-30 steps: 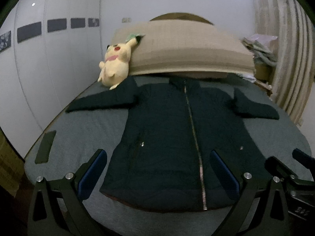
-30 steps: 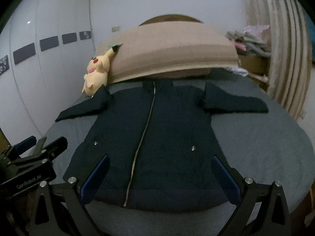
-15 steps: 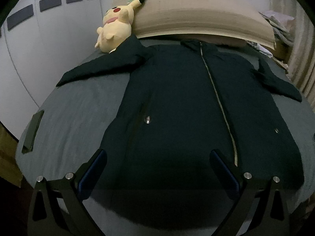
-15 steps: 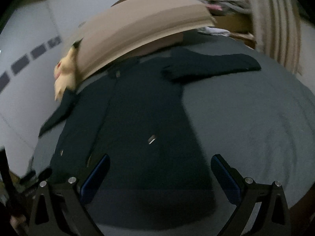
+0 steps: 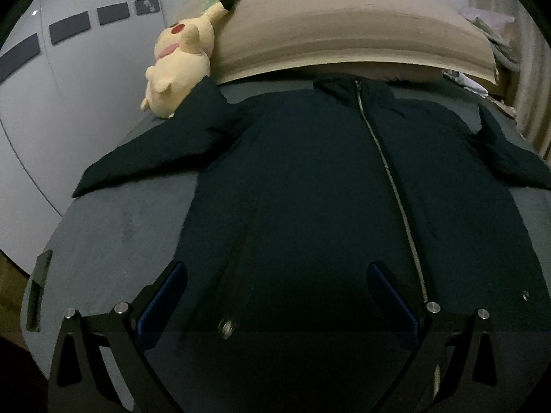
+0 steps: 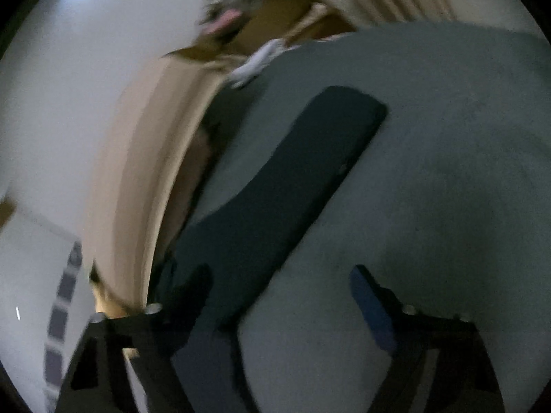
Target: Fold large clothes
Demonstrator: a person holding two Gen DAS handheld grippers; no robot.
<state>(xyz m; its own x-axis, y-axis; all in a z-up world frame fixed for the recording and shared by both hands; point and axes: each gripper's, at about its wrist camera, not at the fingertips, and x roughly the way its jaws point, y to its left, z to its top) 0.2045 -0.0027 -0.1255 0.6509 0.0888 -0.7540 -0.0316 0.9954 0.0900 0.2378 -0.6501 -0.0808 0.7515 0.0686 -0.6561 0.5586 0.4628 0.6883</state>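
A large dark jacket (image 5: 310, 189) with a metal zip lies flat, front up, on the grey bed (image 5: 117, 227), both sleeves spread out. My left gripper (image 5: 275, 296) is open and empty, just above the jacket's lower left front. In the blurred, tilted right wrist view, the jacket's right sleeve (image 6: 289, 179) stretches across the grey bed (image 6: 447, 172). My right gripper (image 6: 279, 292) is open and empty over the sleeve near the shoulder.
A yellow plush toy (image 5: 179, 65) leans on the beige headboard cushion (image 5: 344, 31) beside the left sleeve. A dark flat object (image 5: 38, 289) lies at the bed's left edge. White wardrobe at left; clutter (image 6: 237, 17) and curtains at right.
My left gripper moved forward and lower over the jacket's front. My right gripper swung right and rolled toward the right sleeve. Both stayed open.
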